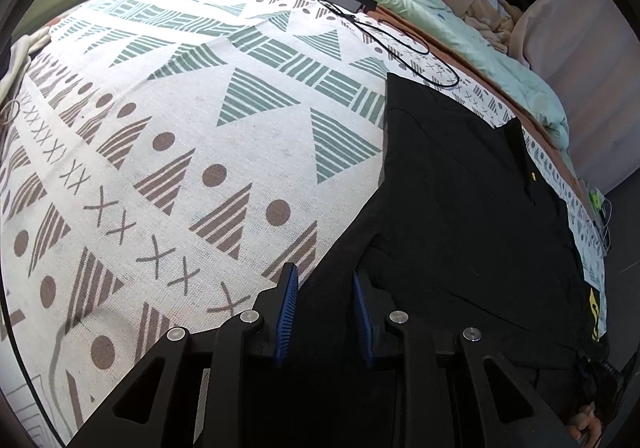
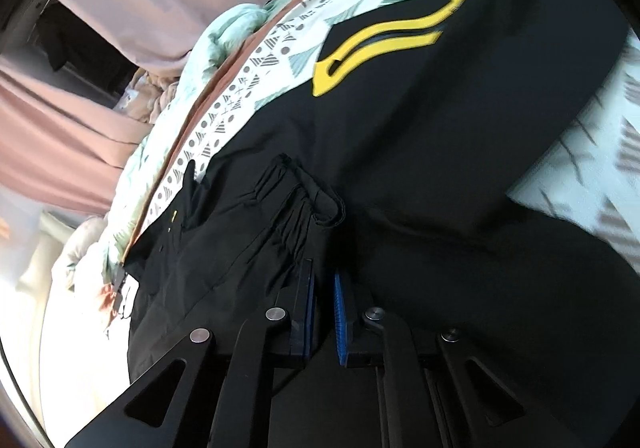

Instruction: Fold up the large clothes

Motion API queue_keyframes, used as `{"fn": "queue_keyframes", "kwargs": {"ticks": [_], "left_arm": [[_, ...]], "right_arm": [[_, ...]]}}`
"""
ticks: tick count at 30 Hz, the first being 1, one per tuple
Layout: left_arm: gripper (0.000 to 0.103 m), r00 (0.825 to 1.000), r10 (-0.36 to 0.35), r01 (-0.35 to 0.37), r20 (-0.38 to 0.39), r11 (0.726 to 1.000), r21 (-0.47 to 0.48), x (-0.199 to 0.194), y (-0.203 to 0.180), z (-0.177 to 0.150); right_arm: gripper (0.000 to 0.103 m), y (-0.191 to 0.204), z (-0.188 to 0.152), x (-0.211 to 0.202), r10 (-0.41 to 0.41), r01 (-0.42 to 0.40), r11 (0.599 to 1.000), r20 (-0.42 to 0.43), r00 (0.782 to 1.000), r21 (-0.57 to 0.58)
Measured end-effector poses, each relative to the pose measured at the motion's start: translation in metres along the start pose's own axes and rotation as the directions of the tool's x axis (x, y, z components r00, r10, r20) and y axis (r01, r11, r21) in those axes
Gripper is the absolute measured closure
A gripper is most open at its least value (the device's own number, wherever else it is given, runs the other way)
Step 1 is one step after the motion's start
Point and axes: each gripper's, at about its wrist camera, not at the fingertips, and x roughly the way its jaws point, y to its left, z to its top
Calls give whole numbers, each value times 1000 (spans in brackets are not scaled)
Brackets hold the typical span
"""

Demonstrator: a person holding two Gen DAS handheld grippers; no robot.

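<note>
- We have the black jacket (image 1: 460, 216) lying on the patterned bedspread (image 1: 168, 136), toward its right side, with a sleeve cuff (image 2: 304, 200) already laid across the body near the yellow logo (image 2: 380, 44).
- Our left gripper (image 1: 325, 312) has its fingers apart, with dark cloth between them but not pinched.
- Our right gripper (image 2: 323, 312) has its fingers nearly together; we cannot tell whether cloth is caught.
- We judge the folding partly done: the body still spreads wide and needs doubling over.
</note>
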Motion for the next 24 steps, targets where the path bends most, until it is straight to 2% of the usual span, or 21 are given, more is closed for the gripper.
{"fn": "queue_keyframes", "kwargs": {"ticks": [3, 9, 14, 15, 16, 17, 18, 19, 21, 24], "left_arm": [[75, 1000, -7, 7, 2, 1000, -16, -1, 3, 1], [74, 1000, -21, 21, -8, 999, -46, -4, 5, 4], [71, 998, -54, 56, 35, 998, -43, -23, -4, 9], [63, 997, -60, 62, 50, 997, -42, -28, -5, 10], [48, 995, -68, 70, 68, 997, -42, -33, -7, 10], [39, 993, -78, 82, 92, 996, -45, -40, -7, 10], [23, 990, -84, 90, 115, 995, -51, -46, -8, 9], [15, 986, -88, 97, 142, 994, -57, -52, -9, 8], [13, 981, -89, 100, 174, 993, -55, -62, -12, 7], [13, 980, -99, 105, 172, 994, -22, -68, -20, 4]], "right_arm": [[94, -3, -4, -6, 10, -10, 1000, -5, 1000, -4], [94, 0, 8, 13, 37, -37, 999, -3, 999, 18], [92, 15, 12, 19, 8, -8, 999, -4, 1000, -32], [89, 17, 13, 19, 2, -2, 999, -7, 1000, -42], [86, 18, 13, 18, 4, -4, 999, -16, 1000, -45], [76, 17, 13, 16, 20, -21, 999, -25, 999, -37], [65, 16, 13, 13, 42, -42, 999, -27, 999, -24], [61, 15, 12, 9, 52, -52, 999, -23, 998, -16], [47, 14, 12, -2, 47, -47, 999, -6, 999, -20], [46, 10, 14, -21, 29, -28, 999, 18, 999, -36]]}}
